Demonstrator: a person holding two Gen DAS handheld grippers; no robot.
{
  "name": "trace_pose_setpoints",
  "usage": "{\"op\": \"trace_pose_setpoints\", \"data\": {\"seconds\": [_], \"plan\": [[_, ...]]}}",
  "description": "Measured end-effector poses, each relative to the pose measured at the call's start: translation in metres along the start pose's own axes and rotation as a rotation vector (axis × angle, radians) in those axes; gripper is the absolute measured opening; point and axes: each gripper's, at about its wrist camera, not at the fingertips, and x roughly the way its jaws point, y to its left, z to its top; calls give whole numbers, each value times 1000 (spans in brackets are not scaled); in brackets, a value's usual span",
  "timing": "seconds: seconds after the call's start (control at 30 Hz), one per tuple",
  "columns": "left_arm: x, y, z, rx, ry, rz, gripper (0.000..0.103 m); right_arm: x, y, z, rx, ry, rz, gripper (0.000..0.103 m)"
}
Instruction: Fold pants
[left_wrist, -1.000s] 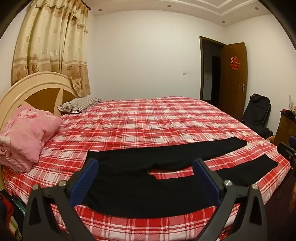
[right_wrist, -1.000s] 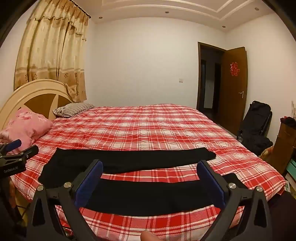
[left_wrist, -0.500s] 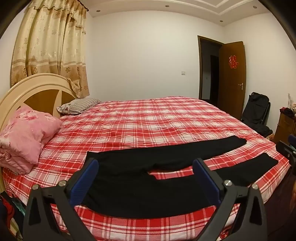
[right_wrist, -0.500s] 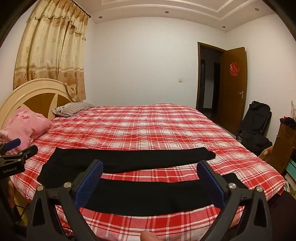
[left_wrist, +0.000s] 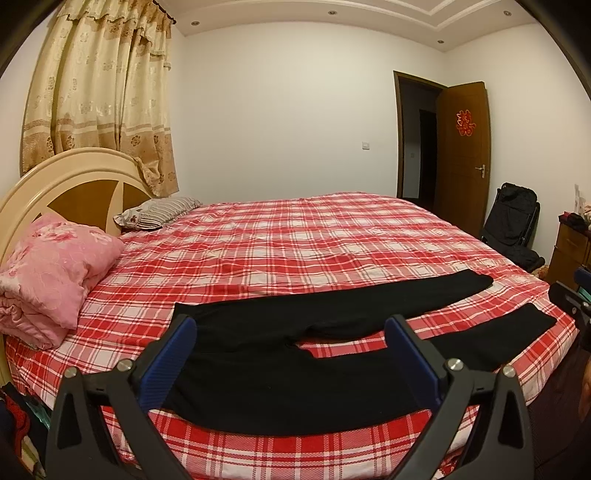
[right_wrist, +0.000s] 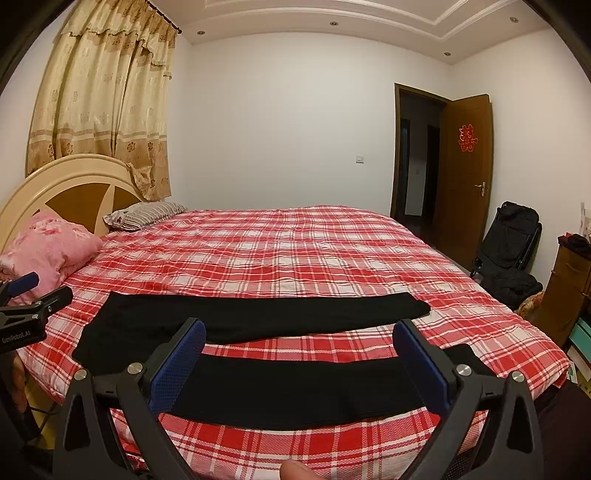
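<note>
Black pants (left_wrist: 295, 369) lie flat, legs spread apart, along the near edge of a red-checked bed (left_wrist: 295, 251); left gripper (left_wrist: 290, 354) and right gripper (right_wrist: 299, 354) hover above, jaws wide, empty.

Warm indoor light from my recessed ceiling spots (left_wrist: 331, 13), evenly bright, shadows soft. Both views sharp, no glare. Heavy fisheye bending at edges, dark vignette in corners. Black pants (right_wrist: 258, 321) show no detail.

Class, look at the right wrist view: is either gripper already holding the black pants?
No. The pants lie flat on the bed, and both the right gripper and the left gripper are open, apart from them.
</note>
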Motion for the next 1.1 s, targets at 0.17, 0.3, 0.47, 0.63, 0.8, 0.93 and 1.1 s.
{"op": "trace_pose_setpoints", "data": {"seconds": [0.17, 0.3, 0.47, 0.63, 0.8, 0.93, 1.1], "plan": [[0, 0, -2, -1, 1, 2, 103, 0, 1, 0, -2, 1, 0, 102], [-1, -1, -3, 0, 0, 4, 103, 0, 2, 0, -5, 2, 0, 102], [-1, 0, -3, -1, 0, 3, 103, 0, 3, -1, -7, 4, 0, 102], [0, 0, -3, -1, 2, 2, 103, 1, 3, -1, -7, 5, 0, 102], [0, 0, -4, -1, 4, 1, 103, 2, 4, -2, -10, 7, 1, 102], [-1, 1, -3, -1, 4, 1, 103, 2, 4, -2, -10, 7, 1, 102], [-1, 0, -3, 0, 4, 2, 103, 3, 5, -2, -10, 9, 0, 102]]}}
